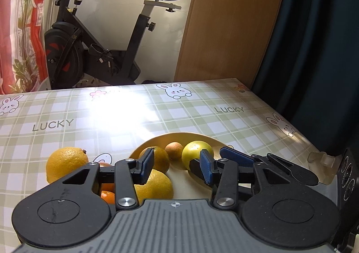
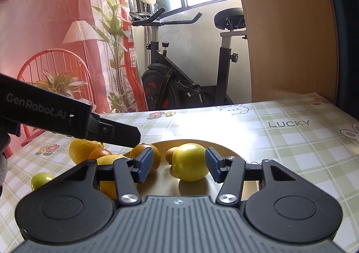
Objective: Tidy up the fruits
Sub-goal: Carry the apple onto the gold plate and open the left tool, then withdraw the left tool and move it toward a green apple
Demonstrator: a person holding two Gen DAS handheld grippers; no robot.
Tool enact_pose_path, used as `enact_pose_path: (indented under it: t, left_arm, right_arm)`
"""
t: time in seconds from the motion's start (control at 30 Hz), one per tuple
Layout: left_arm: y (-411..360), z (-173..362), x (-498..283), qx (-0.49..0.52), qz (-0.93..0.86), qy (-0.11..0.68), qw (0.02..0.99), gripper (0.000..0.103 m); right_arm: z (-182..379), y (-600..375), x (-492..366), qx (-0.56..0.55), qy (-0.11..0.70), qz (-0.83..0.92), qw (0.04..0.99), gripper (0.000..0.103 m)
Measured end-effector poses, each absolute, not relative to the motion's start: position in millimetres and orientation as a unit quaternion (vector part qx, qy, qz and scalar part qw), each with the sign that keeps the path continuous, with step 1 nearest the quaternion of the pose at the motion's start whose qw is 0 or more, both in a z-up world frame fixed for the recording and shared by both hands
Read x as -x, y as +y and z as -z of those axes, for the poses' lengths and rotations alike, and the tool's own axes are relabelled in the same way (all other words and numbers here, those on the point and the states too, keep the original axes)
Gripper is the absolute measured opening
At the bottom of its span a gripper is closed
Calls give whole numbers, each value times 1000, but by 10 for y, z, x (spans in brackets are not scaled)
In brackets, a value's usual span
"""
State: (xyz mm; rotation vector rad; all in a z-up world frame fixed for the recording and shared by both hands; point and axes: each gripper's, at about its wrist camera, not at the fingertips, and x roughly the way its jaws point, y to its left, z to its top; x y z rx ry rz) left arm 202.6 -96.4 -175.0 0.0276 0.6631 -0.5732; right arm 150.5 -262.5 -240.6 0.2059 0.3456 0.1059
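**Plate part filled, several fruits still out on the worktop**

The plate [image 2: 226, 152] sits on the checked worktop [image 2: 291, 163] and holds three fruits as far as can be seen: a yellow-green apple [image 2: 189, 162], a small brownish fruit [image 1: 174, 150] behind it, and an orange [image 2: 147, 157] at the left rim. So the job looks roughly half done.

Left outside the plate, to its left: a big orange [image 1: 66, 163] standing apart, another large orange [image 1: 154, 185] touching or just over the plate's near-left edge (hard to tell which), two small tangerines [image 1: 107, 194] largely hidden by the claw linkage, and a small green fruit [image 2: 41, 180] nearest the worktop's left side.

The right claw [image 2: 179, 166] is wide open, its pads either side of the apple with a gap showing, gripping nothing. The left claw [image 1: 177, 166] is likewise spread wide and empty, hovering over the plate's near-left part beside the large orange
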Motion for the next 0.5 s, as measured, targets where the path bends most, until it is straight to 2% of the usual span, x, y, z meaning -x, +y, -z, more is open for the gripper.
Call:
enact_pose_path:
  t: [0.23, 0.5]
  left_arm:
    - [-334, 1642, -1885, 49, 241, 313, 917, 47]
    - [274, 1646, -1839, 56, 187, 315, 929, 46]
  right_arm:
    - [2388, -2563, -1343, -102, 180, -64, 976, 55]
    - [2262, -2147, -1222, -85, 168, -108, 976, 55]
